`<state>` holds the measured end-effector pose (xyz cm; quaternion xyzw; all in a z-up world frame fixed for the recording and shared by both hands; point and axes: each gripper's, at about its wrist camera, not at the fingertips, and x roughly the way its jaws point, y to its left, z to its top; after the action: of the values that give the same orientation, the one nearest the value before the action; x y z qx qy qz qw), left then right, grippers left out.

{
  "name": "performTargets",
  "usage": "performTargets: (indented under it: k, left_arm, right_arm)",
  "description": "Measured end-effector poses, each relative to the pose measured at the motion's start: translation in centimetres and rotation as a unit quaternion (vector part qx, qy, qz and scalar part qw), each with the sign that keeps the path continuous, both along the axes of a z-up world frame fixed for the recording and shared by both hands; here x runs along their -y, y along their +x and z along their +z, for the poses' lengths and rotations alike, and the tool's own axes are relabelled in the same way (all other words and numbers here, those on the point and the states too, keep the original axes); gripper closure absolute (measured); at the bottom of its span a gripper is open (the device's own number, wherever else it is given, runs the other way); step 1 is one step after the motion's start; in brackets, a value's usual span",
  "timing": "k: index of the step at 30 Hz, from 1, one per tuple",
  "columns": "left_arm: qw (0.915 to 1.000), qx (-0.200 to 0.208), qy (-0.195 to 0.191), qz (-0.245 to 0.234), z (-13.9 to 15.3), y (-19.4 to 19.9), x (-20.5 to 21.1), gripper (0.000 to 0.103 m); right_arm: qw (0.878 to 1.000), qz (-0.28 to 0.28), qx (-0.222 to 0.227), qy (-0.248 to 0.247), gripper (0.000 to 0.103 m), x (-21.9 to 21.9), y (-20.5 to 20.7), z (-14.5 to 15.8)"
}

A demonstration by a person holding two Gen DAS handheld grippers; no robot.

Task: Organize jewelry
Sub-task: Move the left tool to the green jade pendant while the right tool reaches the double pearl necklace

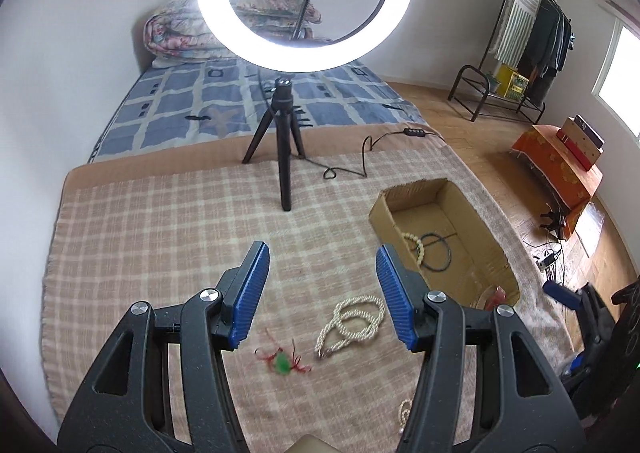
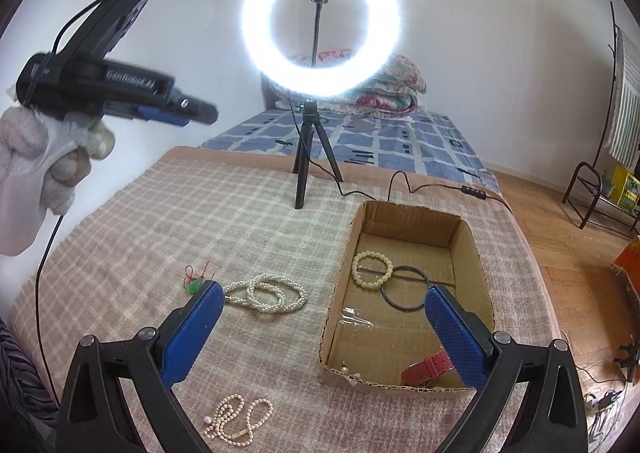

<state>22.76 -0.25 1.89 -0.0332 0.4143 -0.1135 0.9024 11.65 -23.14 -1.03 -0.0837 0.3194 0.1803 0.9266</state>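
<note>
A white pearl necklace (image 1: 352, 323) (image 2: 266, 293) lies coiled on the checked blanket. A green pendant on red cord (image 1: 283, 361) (image 2: 195, 281) lies left of it. A second, pinkish pearl strand (image 2: 236, 419) lies nearer me. The cardboard box (image 1: 464, 189) (image 2: 464, 237) holds a cream bead bracelet (image 2: 372, 270), a dark ring (image 2: 406, 287) and a red strap (image 2: 428, 367). My left gripper (image 1: 320, 257) is open and empty, held above the blanket; it also shows in the right wrist view (image 2: 180, 113). My right gripper (image 2: 324, 297) is open and empty, straddling the box's left wall.
A lit ring light on a black tripod (image 1: 286, 149) (image 2: 316, 157) stands at the blanket's far edge, its cable (image 1: 360, 165) trailing right. Behind is a bed with folded quilts (image 1: 180, 33). Wooden floor, a clothes rack (image 1: 532, 37) and an orange-covered stand (image 1: 560, 165) lie to the right.
</note>
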Motion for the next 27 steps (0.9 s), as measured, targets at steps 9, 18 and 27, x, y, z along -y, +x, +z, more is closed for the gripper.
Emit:
performTargets:
  k: [9, 18, 27]
  left_arm:
    - [0.9993, -0.033, -0.012, 0.012, -3.6, -2.8, -2.1, 0.046]
    - [0.9971, -0.068, -0.017, 0.029, -7.1, -3.5, -4.4, 0.046]
    - [0.9944, -0.1, -0.02, 0.027, -10.1, -3.5, -5.0, 0.046]
  right_arm:
    - [1.0, 0.012, 0.018, 0.0, 0.001, -0.2, -3.1, 0.5]
    - [0.998, -0.009, -0.066, -0.002, 0.01, 1.1, -4.7, -3.2]
    - [0.985, -0.003, -0.171, -0.001, 0.031, 0.8, -4.4, -7.9]
